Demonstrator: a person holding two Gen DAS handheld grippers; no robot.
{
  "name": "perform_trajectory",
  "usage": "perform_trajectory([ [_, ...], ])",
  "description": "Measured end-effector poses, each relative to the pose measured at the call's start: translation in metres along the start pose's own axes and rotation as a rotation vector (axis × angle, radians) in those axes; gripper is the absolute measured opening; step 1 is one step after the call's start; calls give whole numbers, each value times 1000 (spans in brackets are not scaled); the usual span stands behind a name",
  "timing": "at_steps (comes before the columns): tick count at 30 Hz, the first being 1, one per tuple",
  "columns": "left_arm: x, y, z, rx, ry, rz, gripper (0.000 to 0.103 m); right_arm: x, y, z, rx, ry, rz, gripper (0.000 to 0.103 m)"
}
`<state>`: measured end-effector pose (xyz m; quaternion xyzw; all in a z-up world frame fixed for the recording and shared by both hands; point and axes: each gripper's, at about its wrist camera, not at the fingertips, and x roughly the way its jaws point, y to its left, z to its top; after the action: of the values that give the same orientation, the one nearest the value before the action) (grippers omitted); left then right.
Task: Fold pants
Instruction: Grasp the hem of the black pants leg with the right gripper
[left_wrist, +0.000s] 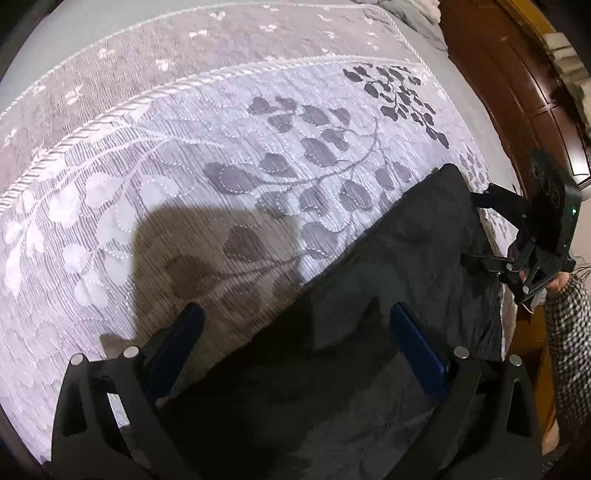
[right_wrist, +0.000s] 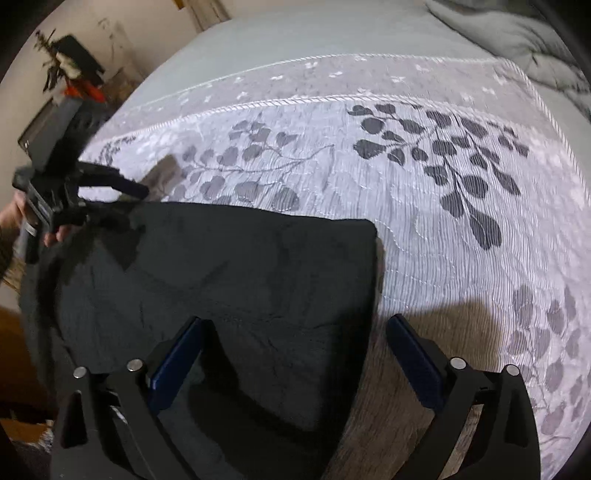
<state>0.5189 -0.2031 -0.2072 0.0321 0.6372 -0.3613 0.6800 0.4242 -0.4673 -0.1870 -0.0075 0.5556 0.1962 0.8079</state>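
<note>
The left gripper (left_wrist: 295, 354), blue-padded jaws spread wide, hovers over the near-left edge of the dark charcoal folded pants (right_wrist: 229, 280), which lie on the grey leaf-patterned quilted bedspread (right_wrist: 424, 236). The right gripper (right_wrist: 295, 362), equally wide, hovers over the pants' right edge.

Left black two-finger gripper with blue pads (left_wrist: 297, 350): jaws spread wide apart, nothing between the pads, fingers pointing forward and downward. Right black two-finger gripper with blue pads (right_wrist: 295, 354): jaws likewise spread wide, nothing gripped. In the left wrist view the right gripper appears at the right edge, fingers parted, held by a hand (left_wrist: 557, 282) in a black-and-white checked sleeve. In the right wrist view the left gripper appears at the left edge, fingers parted.
</note>
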Motion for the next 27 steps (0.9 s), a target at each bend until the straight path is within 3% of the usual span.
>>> perform_trajectory([
  [2,2,-12,-6,69,0,0,100,-3,0,1,-4,-21,0,66],
  [6,2,-25,-19,145,-6,15,98,-19,-5,0,3,-77,-21,26],
  [7,1,-25,-21,154,-11,32,92,-25,-5,-2,-1,-98,-14,16],
  [8,1,-26,-23,161,-18,70,77,-32,-3,-3,-8,-121,-5,15],
  [10,-4,-22,-25,165,-32,114,56,-48,9,-6,-52,-179,-5,14],
  [13,-16,-10,-26,139,-41,92,24,-77,32,-10,-118,-259,3,13],
  [17,-34,-15,-38,180,-81,60,12,-109,59,-23,-210,-324,1,12],
  [19,-46,-21,-43,195,-121,51,15,-125,71,-37,-266,-351,-23,11],
  [21,-69,-25,-46,193,-194,-28,42,-139,79,-50,-296,-367,-38,10],
  [23,-90,-31,-42,172,-256,-132,83,-153,84,-64,-313,-385,-22,6],
  [27,-99,-58,-26,223,-254,-197,87,-166,90,-82,-334,-403,-17,6],
])
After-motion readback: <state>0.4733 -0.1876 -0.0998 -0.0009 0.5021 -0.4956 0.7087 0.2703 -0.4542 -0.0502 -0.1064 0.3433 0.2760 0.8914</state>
